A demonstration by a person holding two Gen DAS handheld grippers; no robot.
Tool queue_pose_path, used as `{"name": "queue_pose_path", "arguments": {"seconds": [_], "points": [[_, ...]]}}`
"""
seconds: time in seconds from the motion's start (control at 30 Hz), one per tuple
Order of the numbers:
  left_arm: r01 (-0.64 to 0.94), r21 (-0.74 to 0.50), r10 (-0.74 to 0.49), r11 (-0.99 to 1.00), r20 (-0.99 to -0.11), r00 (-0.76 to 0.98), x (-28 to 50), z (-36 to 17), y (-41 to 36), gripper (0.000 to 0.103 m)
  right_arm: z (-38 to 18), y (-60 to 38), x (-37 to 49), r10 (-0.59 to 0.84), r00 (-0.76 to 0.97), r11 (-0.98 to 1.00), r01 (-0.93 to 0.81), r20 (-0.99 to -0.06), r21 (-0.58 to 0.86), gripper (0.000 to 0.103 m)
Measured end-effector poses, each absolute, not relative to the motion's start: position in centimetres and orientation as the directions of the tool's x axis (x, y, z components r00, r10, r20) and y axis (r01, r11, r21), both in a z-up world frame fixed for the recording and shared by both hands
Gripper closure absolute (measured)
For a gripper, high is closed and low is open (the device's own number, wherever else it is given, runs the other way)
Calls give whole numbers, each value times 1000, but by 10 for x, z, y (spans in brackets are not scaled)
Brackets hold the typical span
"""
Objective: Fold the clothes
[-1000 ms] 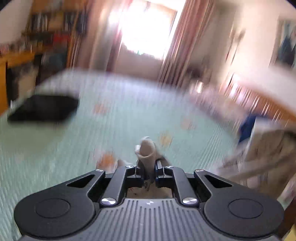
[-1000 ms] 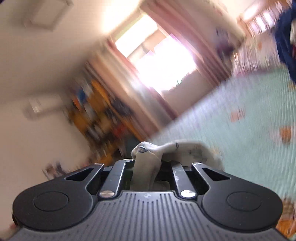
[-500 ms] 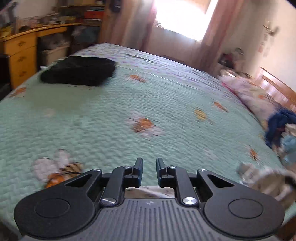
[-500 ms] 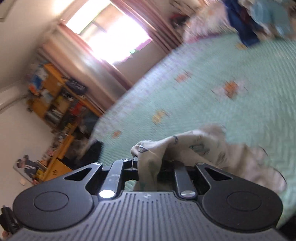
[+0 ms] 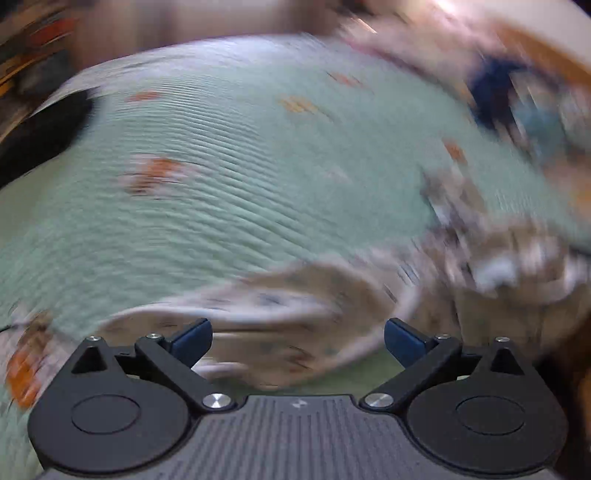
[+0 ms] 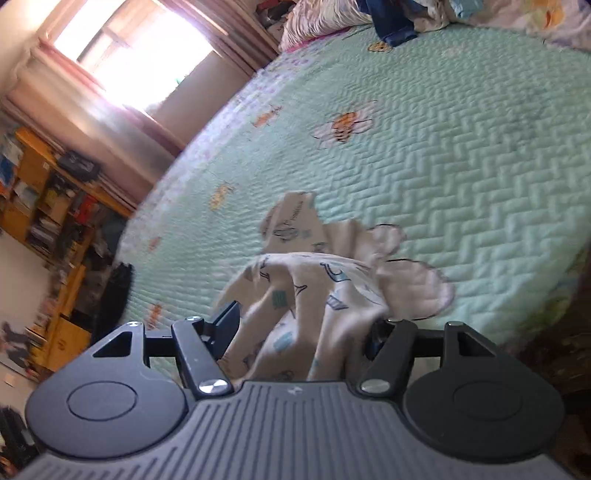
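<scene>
A cream garment (image 6: 332,266) with small blue prints lies crumpled on the green quilted bedspread (image 6: 461,147). My right gripper (image 6: 301,332) hangs low over it, its jaws opening, and a loose fold rises between them without being pinched. In the blurred left wrist view the same garment (image 5: 295,295) stretches across the bedspread (image 5: 240,166) just ahead of my left gripper (image 5: 297,341). Its jaws are opening wide with the cloth below them, and the blue pads (image 5: 192,341) touch nothing.
A dark folded item (image 5: 40,136) sits at the bed's far left edge, also the dark folded item (image 6: 116,291) in the right wrist view. A pile of clothes (image 6: 391,18) and pillows lies near the headboard. Wooden shelves (image 6: 37,192) stand beyond the bed.
Both grippers have come down toward the bed. The left jaws, shut on a cloth tip a second ago, now stand wide. The right jaws have spread and the garment sags onto the bedspread.
</scene>
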State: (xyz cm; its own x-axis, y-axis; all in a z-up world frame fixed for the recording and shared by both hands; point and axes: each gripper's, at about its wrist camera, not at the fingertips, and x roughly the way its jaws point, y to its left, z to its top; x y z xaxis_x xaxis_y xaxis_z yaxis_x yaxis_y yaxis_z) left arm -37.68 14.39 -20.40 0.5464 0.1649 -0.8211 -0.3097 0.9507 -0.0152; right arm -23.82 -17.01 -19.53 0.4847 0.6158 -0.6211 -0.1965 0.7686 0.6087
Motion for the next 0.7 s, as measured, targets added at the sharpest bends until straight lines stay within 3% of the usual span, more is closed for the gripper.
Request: {"name": "queue_pose_path", "arguments": {"seconds": [0.07, 0.13, 0.2, 0.3, 0.33, 0.37, 0.43, 0.5, 0.53, 0.57, 0.63, 0.7], "points": [[-208, 146, 233, 967, -838, 494, -350, -227, 112, 4, -195, -172, -238, 590, 461, 801, -229, -663, 553, 35], [-111, 350, 357, 930, -791, 496, -334, -242, 87, 4, -189, -175, -245, 589, 429, 808, -308, -685, 502, 35], [-55, 476, 432, 878, -737, 520, -321, -252, 79, 4, -172, -187, -255, 612, 459, 791, -371, -644, 487, 35], [-26, 437, 381, 899, -752, 537, -301, -255, 84, 6, -142, -202, -262, 698, 513, 716, -485, -500, 501, 25], [-23, 393, 345, 919, -774, 531, -292, -257, 89, 6, -138, -198, -256, 707, 520, 707, -512, -480, 487, 15], [-18, 364, 321, 931, -795, 514, -284, -263, 94, 7, -138, -190, -247, 709, 519, 706, -533, -478, 467, 9], [-10, 312, 279, 950, -835, 474, -269, -277, 100, 10, -138, -175, -229, 712, 517, 700, -572, -475, 427, 9], [-19, 284, 258, 959, -838, 481, -268, -287, 99, 14, -159, -152, -203, 674, 489, 731, -549, -554, 404, 9], [-10, 267, 237, 964, -836, 495, -272, -287, 97, 28, -178, -139, -191, 637, 457, 757, -521, -621, 393, 16], [-8, 233, 206, 972, -839, 503, -277, -285, 98, 38, -195, -128, -186, 615, 408, 765, -515, -675, 386, 46], [-5, 162, 141, 987, -843, 519, -287, -282, 100, 62, -217, -118, -197, 635, 321, 728, -554, -702, 404, 76], [2, 145, 122, 989, -835, 536, -298, -284, 101, 70, -225, -123, -218, 650, 327, 712, -577, -686, 400, 84]]}}
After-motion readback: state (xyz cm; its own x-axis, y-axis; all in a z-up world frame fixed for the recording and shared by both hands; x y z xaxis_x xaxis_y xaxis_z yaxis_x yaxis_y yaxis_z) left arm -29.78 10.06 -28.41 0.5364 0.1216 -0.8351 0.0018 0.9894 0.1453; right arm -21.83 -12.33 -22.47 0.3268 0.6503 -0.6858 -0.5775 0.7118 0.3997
